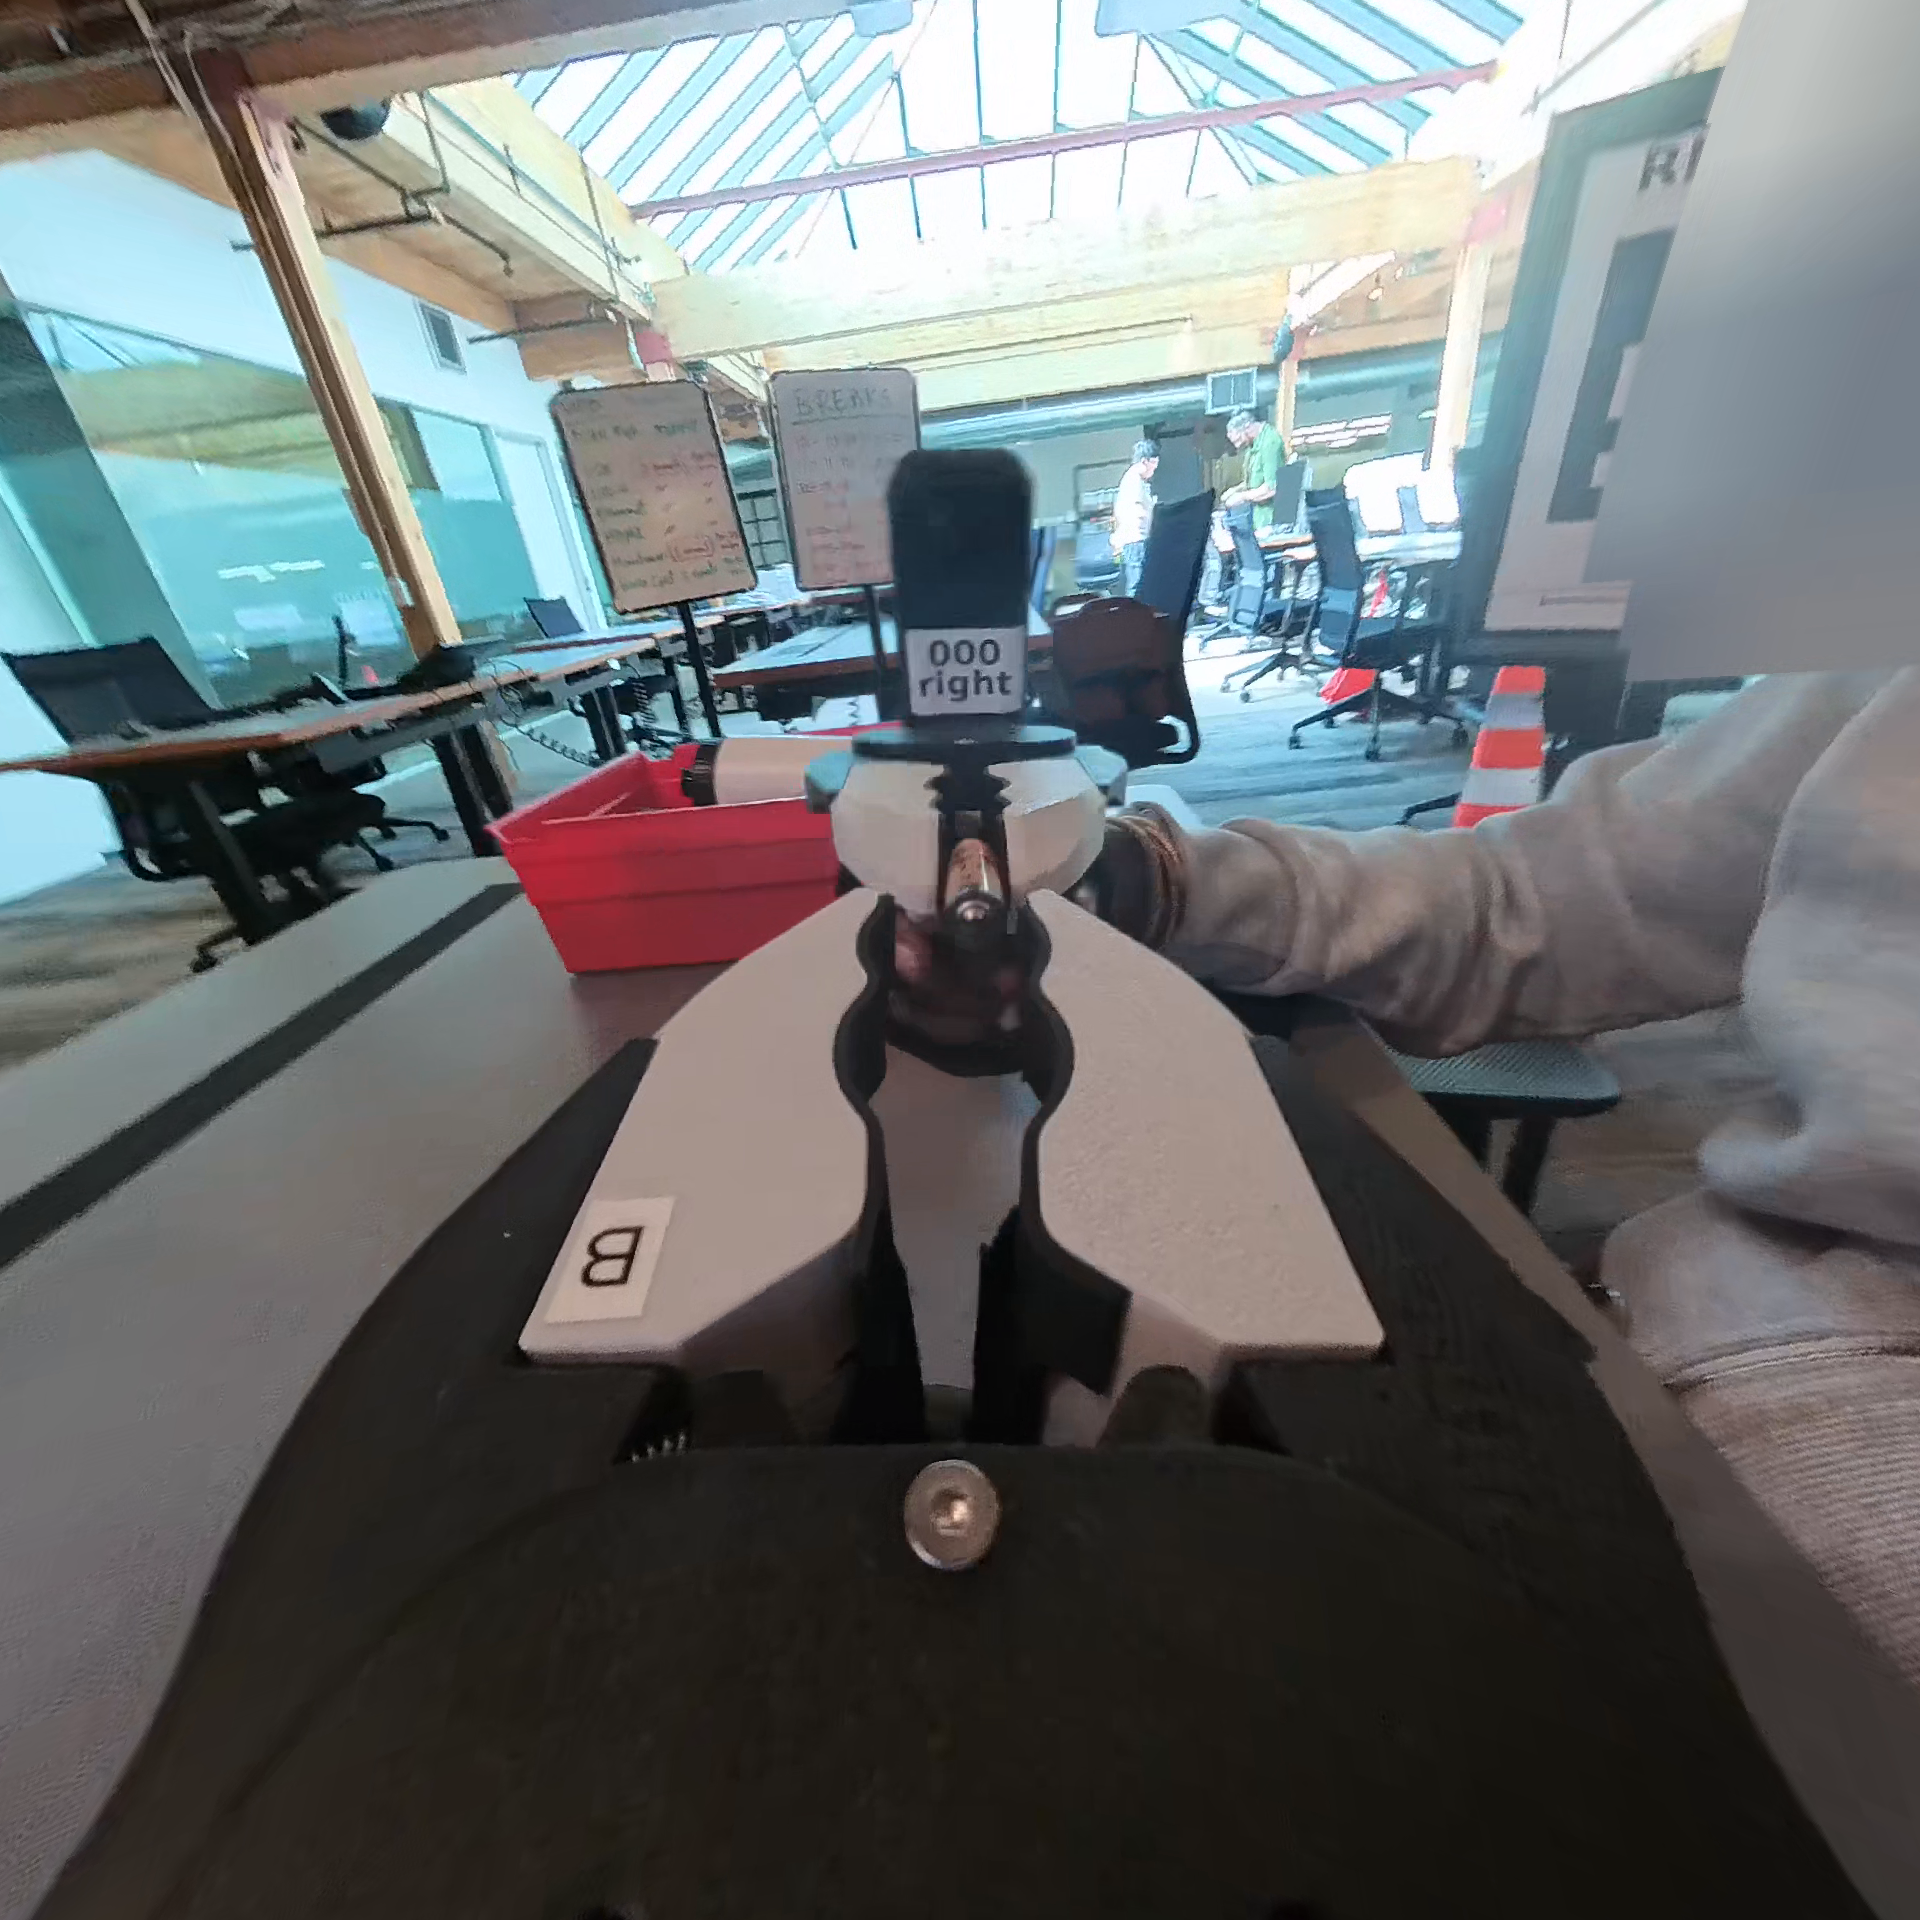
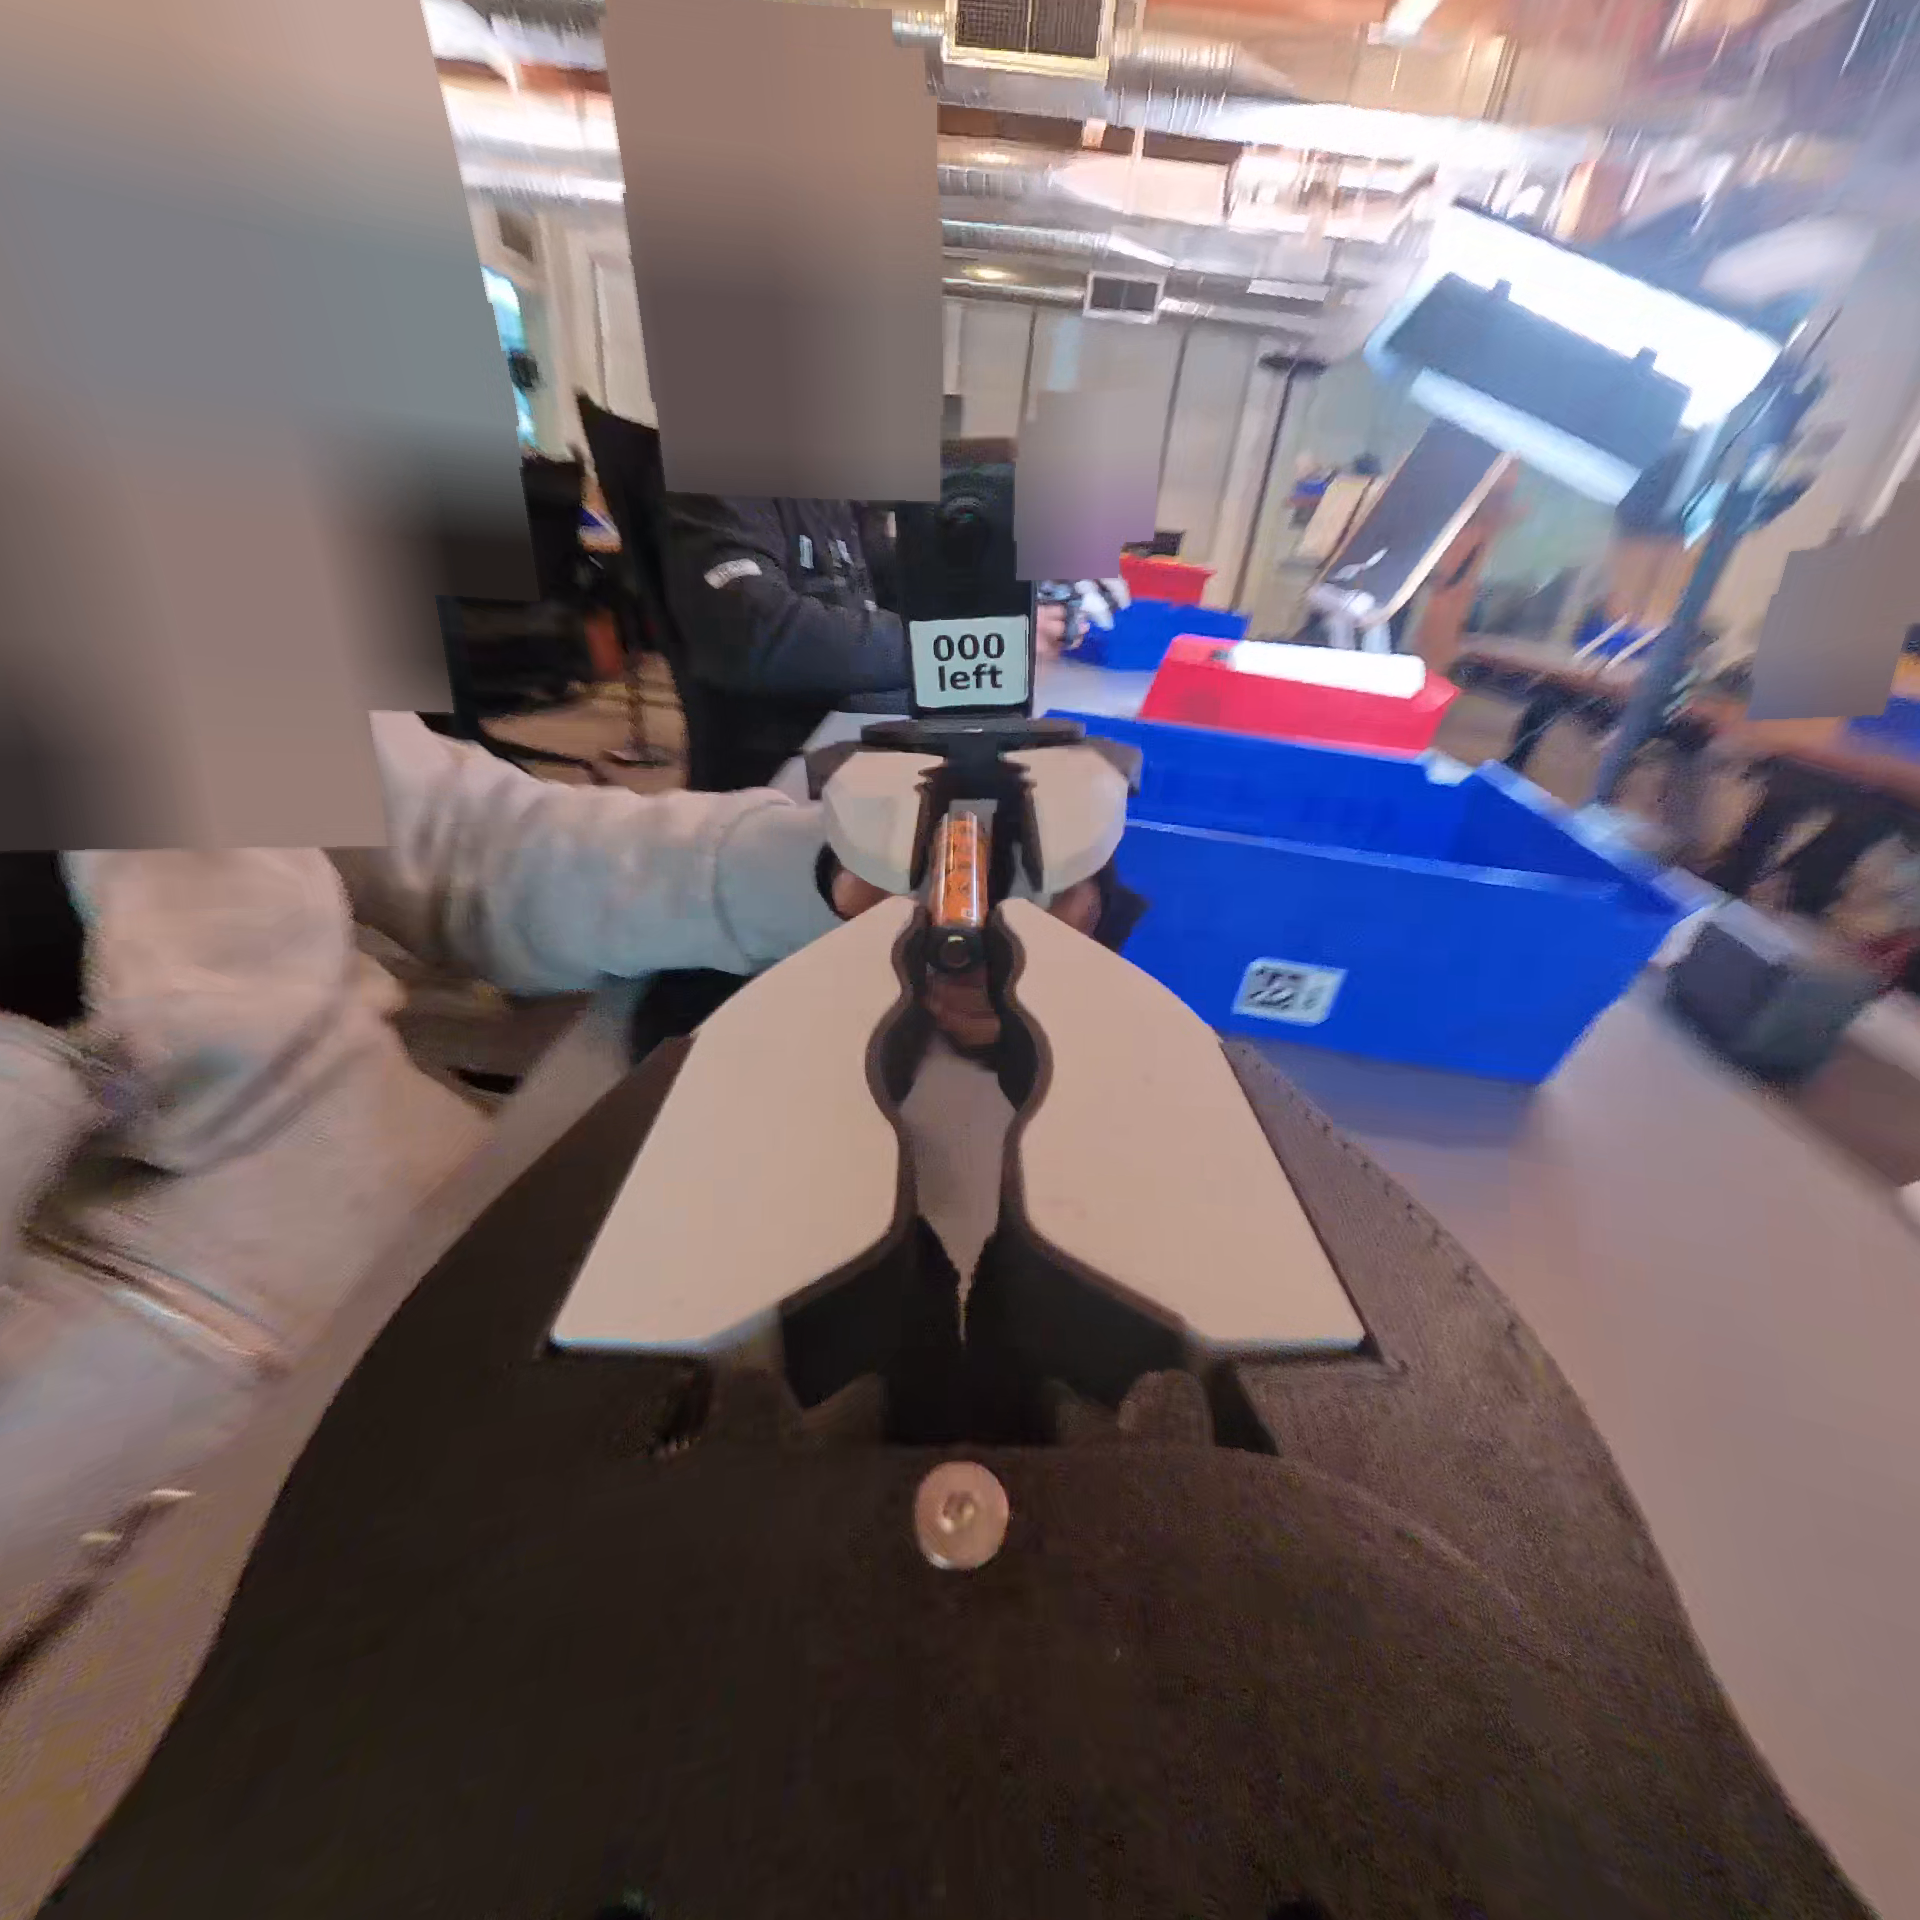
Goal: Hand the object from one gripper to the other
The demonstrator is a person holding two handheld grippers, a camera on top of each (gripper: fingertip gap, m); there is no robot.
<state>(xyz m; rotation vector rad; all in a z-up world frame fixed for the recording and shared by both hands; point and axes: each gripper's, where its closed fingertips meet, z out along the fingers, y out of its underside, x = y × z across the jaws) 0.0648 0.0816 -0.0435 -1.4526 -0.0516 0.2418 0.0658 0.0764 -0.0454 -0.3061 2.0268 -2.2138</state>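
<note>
Above the grey tabletop (image 1: 260, 1039) the two grippers meet nose to nose, a battery (image 2: 958, 894) lying lengthwise between them. Both the left gripper (image 1: 961, 925) and the right gripper (image 2: 956, 940) have their fingers clamped on it, one at each end. Only the right wrist view shows its orange casing; the left view gives just the metal end cap. A red bin (image 1: 665, 883) sits behind at the far edge in the left view, a blue bin (image 2: 1382, 925) in the right.
</note>
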